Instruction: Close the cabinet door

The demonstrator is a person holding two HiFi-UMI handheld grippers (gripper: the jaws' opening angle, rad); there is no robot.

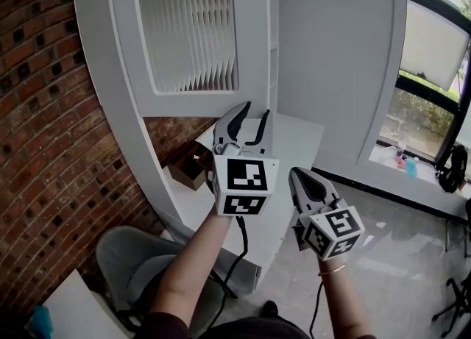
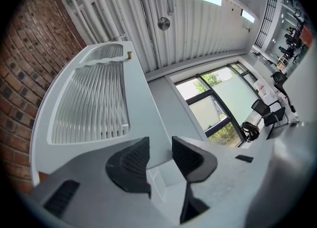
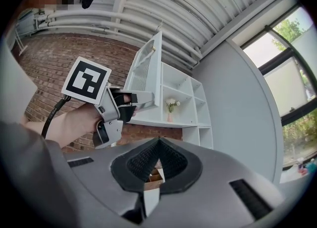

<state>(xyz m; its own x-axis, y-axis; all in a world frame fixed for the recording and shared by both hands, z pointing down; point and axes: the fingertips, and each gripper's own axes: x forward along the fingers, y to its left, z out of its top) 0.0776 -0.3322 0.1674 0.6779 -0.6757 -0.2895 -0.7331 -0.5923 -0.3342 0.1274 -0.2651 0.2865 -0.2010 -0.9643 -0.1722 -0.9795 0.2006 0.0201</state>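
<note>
Grey and rounded, the padded chair [image 1: 136, 257] sits lowest in the head view, under the person's bare left forearm.

The right gripper [image 1: 296, 176] [image 3: 158, 144] is held low and to the right of the other, clear of the furniture. Its black ribbed pads meet at the tips and there is nothing between them.

The left gripper [image 1: 246, 123] [image 2: 160, 145] [image 3: 121, 104] is raised higher and further forward. Its jaws are drawn in on the lower free corner of the white cabinet door with a ribbed glass panel [image 1: 184, 102] [image 2: 136, 88] [image 3: 143, 71], with one dark pad on each face and the door's edge filling the gap between them.

The cabinet door stands swung out from the white open-shelved cabinet [image 3: 183, 88], well away from its front. In the right gripper view the shelves behind it are exposed, and a small vase of white flowers [image 3: 171, 107] stands on one of them.

Below the door, a brown cardboard box [image 1: 188, 170] sits in the lower opening beside the red brick wall [image 1: 44, 109], which runs along the left.

To the right of the cabinet rises a plain grey wall [image 1: 331, 58]. Beyond it is a dark-framed window [image 1: 434, 73] with greenery outside.
</note>
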